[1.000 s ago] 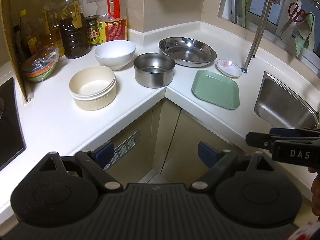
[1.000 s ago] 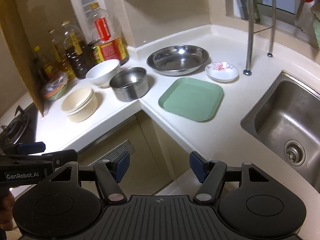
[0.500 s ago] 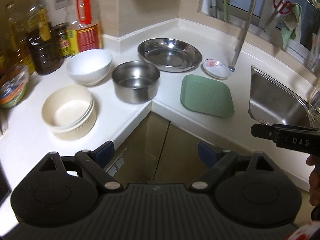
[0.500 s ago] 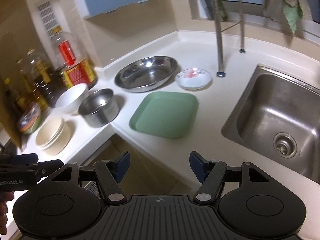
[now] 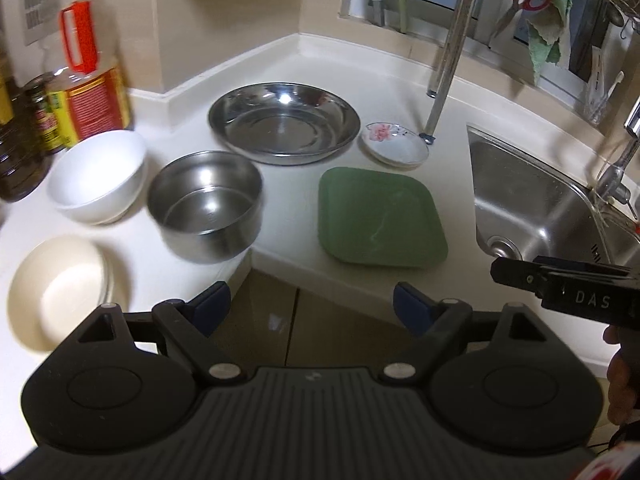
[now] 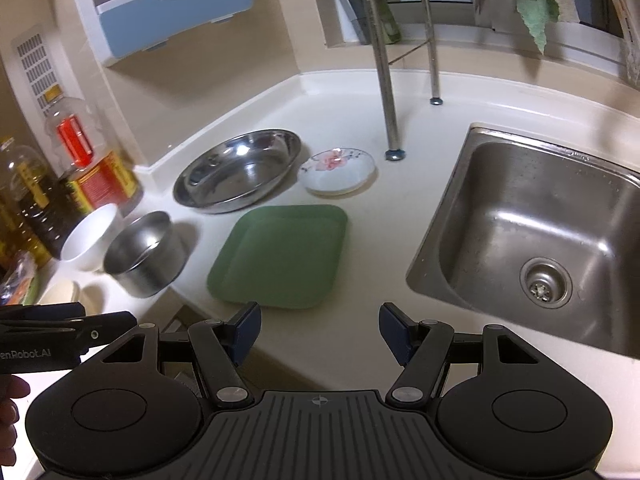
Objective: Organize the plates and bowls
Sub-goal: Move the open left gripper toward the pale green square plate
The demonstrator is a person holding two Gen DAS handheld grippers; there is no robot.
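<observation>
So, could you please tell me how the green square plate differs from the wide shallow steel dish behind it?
The green square plate is matte, flat and rounded-cornered; the wide shallow steel dish is round, shiny and deeper, with sloping sides. The plate sits at the counter's front edge, the dish farther back near the wall. Both are empty, upright and untouched.

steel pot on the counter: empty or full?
Empty. The steel pot stands upright and its bare shiny bottom shows in both views.
</observation>
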